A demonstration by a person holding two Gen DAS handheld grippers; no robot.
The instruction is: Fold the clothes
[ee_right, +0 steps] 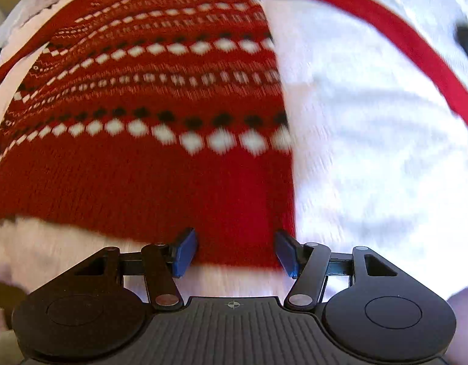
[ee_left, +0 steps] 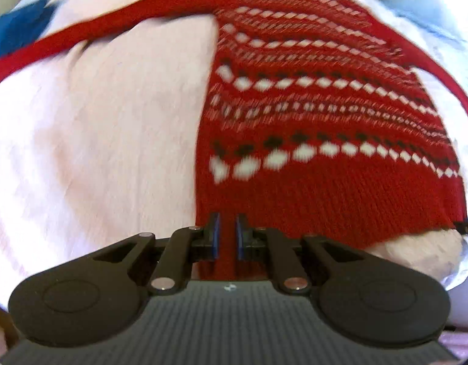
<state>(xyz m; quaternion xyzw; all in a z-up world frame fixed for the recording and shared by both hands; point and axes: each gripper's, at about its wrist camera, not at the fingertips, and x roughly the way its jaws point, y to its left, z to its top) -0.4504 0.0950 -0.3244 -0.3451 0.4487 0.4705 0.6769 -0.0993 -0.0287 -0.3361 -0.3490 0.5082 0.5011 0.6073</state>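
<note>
White sheet (ee_left: 91, 140) under everything | my left tool (ee_left: 227, 234) pinches the red sweater (ee_left: 310, 182) hem | my right tool (ee_right: 235, 251) wide apart, sweater edge between its fingers, unpressed

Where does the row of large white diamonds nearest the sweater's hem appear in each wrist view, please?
Left wrist view: the white diamond row runs right of centre, above the left claw.
Right wrist view: the same row runs left of centre, above the right claw.
Shared landmark: the plain red hem band just below it, on the pale sheet.
</note>
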